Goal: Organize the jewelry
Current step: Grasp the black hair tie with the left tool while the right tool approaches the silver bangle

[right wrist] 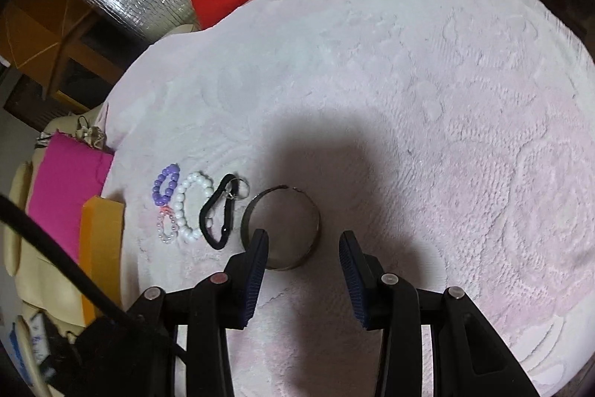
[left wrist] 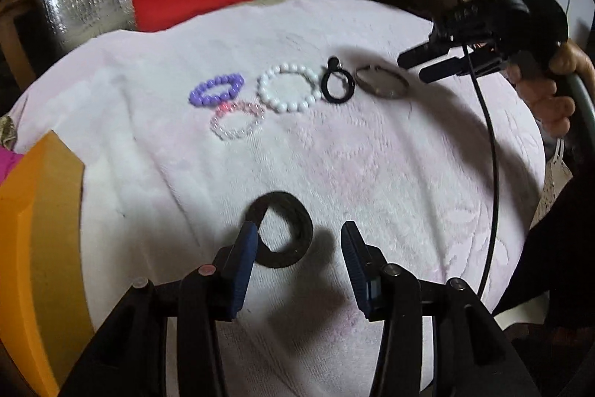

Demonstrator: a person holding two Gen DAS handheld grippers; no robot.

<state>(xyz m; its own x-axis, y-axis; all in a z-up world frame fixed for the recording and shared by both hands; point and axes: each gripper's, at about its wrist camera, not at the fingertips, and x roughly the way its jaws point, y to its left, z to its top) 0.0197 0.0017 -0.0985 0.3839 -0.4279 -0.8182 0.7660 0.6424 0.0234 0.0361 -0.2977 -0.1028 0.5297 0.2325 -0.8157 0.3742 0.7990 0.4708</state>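
The right gripper [right wrist: 303,248] has its jaws apart over a metal bangle [right wrist: 293,196] (lying flat) on the pink towel [right wrist: 409,80]. Bead bracelets [right wrist: 193,207] lie beside it.

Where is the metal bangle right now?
The metal bangle lies on the pink towel, rightmost in the row beside the black carabiner, just ahead of the right gripper.

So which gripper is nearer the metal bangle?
Right. The right gripper hovers open just beside the metal bangle; the left gripper is well away, open by the black ring.
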